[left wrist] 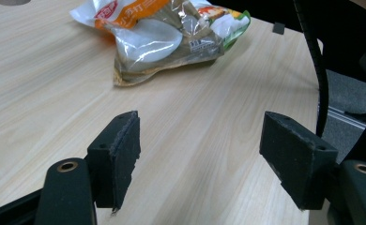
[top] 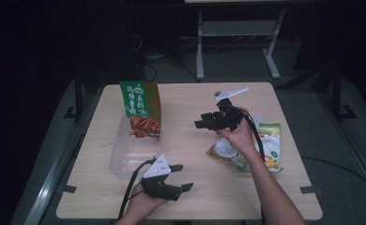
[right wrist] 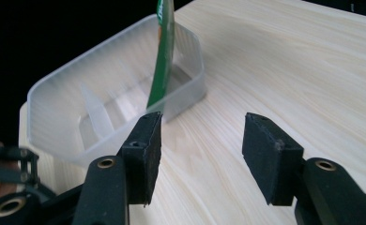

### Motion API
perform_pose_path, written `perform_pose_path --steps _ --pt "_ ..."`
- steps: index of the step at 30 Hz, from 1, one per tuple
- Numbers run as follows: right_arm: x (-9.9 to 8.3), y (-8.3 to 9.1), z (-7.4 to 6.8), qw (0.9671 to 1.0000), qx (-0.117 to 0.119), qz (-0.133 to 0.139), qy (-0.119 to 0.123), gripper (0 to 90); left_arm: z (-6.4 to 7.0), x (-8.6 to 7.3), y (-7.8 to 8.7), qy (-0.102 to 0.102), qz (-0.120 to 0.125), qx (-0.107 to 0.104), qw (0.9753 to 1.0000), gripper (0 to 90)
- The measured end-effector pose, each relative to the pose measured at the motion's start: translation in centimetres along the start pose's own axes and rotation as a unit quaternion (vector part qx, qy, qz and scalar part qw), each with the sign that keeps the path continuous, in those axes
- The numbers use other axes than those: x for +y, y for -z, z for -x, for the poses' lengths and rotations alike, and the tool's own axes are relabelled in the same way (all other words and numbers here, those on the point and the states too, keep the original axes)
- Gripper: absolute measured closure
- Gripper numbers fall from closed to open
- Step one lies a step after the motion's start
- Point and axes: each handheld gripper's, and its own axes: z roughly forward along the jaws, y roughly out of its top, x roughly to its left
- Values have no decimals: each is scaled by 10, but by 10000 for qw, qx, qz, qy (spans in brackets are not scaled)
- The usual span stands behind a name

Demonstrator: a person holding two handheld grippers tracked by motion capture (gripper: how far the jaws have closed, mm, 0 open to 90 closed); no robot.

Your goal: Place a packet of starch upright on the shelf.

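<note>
A green snack bag (top: pixel 141 107) stands upright in a clear plastic bin (top: pixel 125 157) on the left of the wooden table. In the right gripper view the bag (right wrist: pixel 163 51) is seen edge-on inside the bin (right wrist: pixel 64 93). My right gripper (top: pixel 201 121) hovers mid-table and points left toward the bin, its jaws (right wrist: pixel 200 150) open and empty. A clear bag of mixed food (top: pixel 265 147) lies flat at the right, under the right forearm. My left gripper (top: pixel 183 177) sits near the front edge, open and empty, facing that bag (left wrist: pixel 167 37) across bare wood.
The table's front edge (top: pixel 190 216) is close behind the left hand. Black cables trail from both grippers. Bare wood lies between the bin and the food bag. Beyond the far edge stands a grey metal frame (top: pixel 237 37) on a dark floor.
</note>
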Motion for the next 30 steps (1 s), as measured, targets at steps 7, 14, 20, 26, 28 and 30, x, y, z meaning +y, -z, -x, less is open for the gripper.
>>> perform_pose_path --steps 7,14,20,26,28,30 --pt "-19 28 4 9996 -172 -172 -122 455 2 10 -8 -40 34 -11 10000 284" --pt "-37 50 8 9989 -317 -242 -233 448 6 12 -16 -97 -37 -67 9999 284" --pt "-55 64 13 9979 -436 -278 -389 448 7 10 -16 -112 -46 -96 9999 280" --pt "-67 75 16 9969 -550 -272 -491 448 7 7 -14 -108 -23 -85 9999 279" --pt "-71 79 16 9965 -593 -300 -505 449 9 6 -13 -136 -31 -72 9999 277" --pt "-76 84 16 9960 -654 -270 -538 448 9 6 -12 -148 -29 -62 9999 274"
